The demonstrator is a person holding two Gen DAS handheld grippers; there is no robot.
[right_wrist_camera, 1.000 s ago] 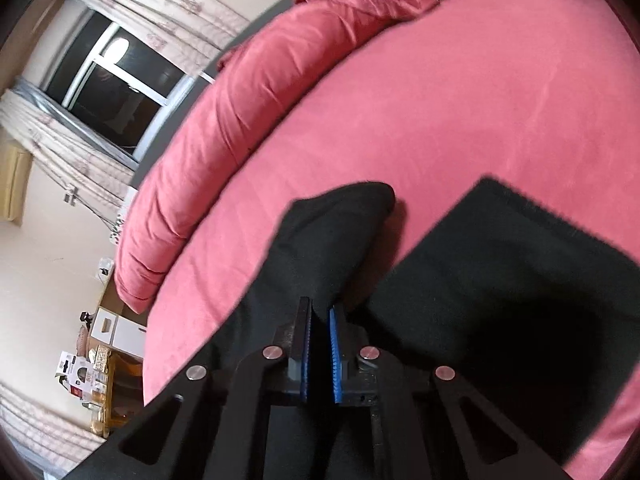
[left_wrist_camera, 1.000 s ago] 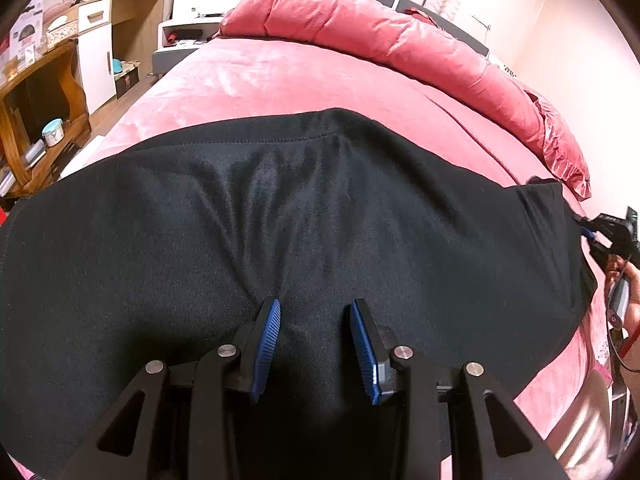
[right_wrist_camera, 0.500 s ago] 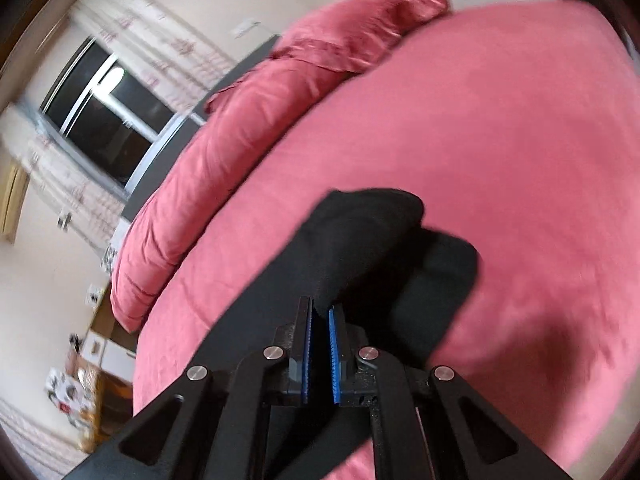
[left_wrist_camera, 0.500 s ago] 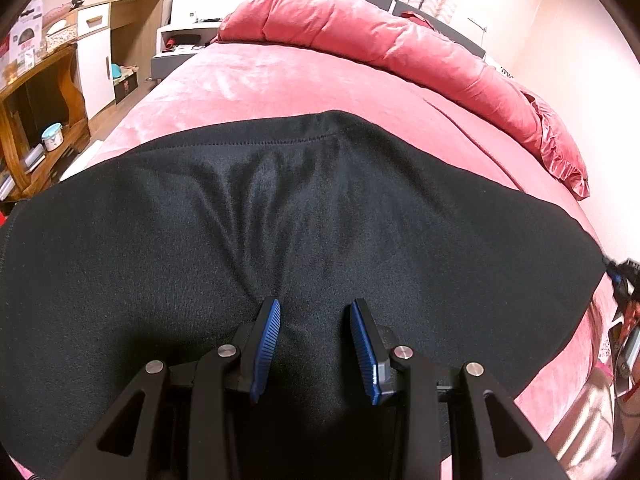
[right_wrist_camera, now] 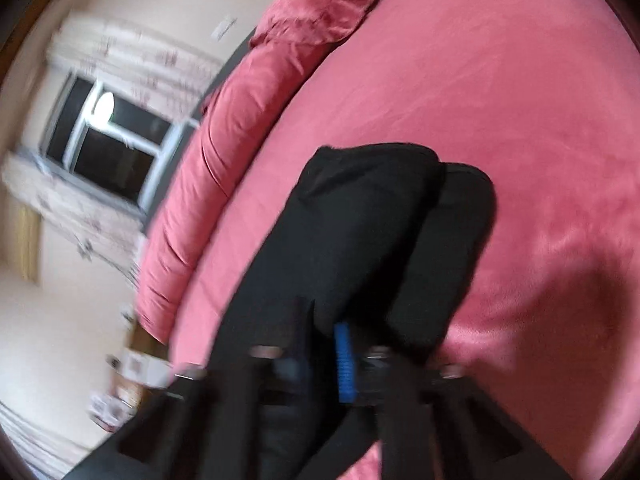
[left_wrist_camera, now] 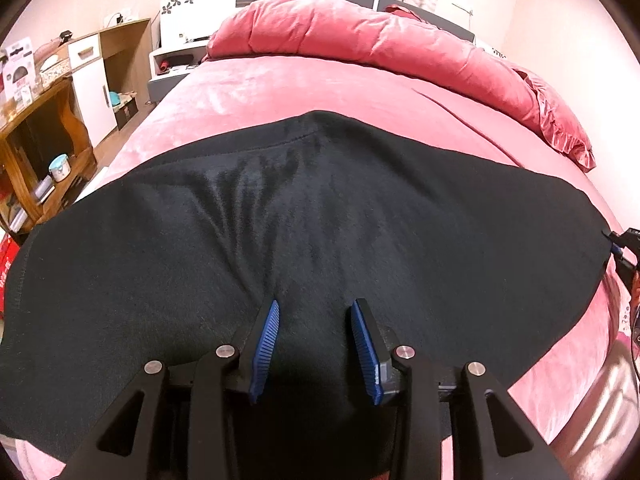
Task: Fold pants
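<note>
left wrist view: left gripper (left_wrist_camera: 314, 338) rests spread wide on the pants (left_wrist_camera: 320, 220), which lie flat on the bed (left_wrist_camera: 280, 88). right gripper (right_wrist_camera: 326, 354), blurred, pinches the fabric end; a hasty pull may slip it free.

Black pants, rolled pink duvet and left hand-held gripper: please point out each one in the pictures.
Black pants (left_wrist_camera: 320, 216), left wrist view, on the flat middle of the cloth.
Rolled pink duvet (left_wrist_camera: 360, 36), left wrist view, on its top surface.
Left hand-held gripper (left_wrist_camera: 315, 310), left wrist view, midway between its fingertips.
</note>
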